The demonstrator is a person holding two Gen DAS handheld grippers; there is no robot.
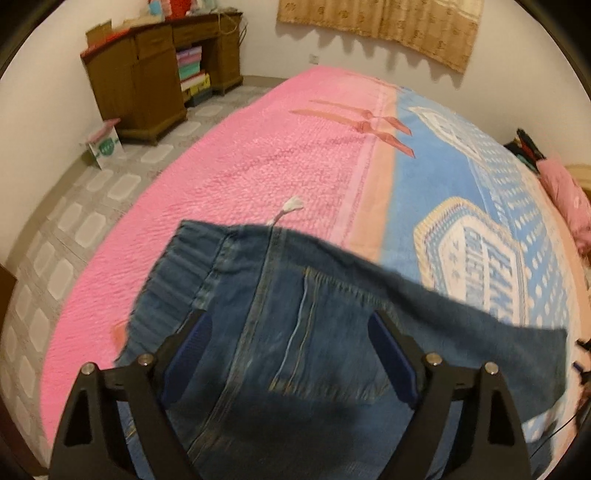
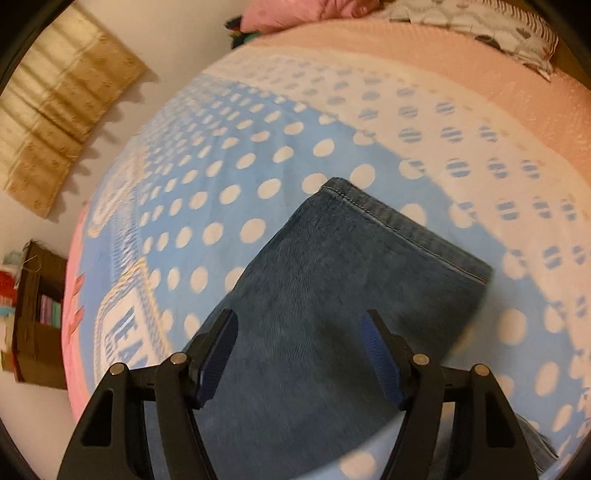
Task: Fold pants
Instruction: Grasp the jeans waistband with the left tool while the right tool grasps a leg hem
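Blue denim pants lie on a bed. In the left wrist view I see the waist end (image 1: 280, 295) with its elastic band, a back pocket and a white drawstring tip (image 1: 291, 206). My left gripper (image 1: 288, 325) is open, its fingers spread just above the seat of the pants. In the right wrist view I see the leg end (image 2: 351, 266) with its stitched hem pointing away. My right gripper (image 2: 299, 325) is open, its fingers spread over the leg. Neither gripper holds cloth.
The bed cover is pink (image 1: 240, 166) on the left and blue with white dots (image 2: 229, 155) on the right. Pillows (image 2: 295, 11) lie at the head. A brown wooden cabinet (image 1: 147, 74) stands by the wall on a tiled floor (image 1: 74, 221).
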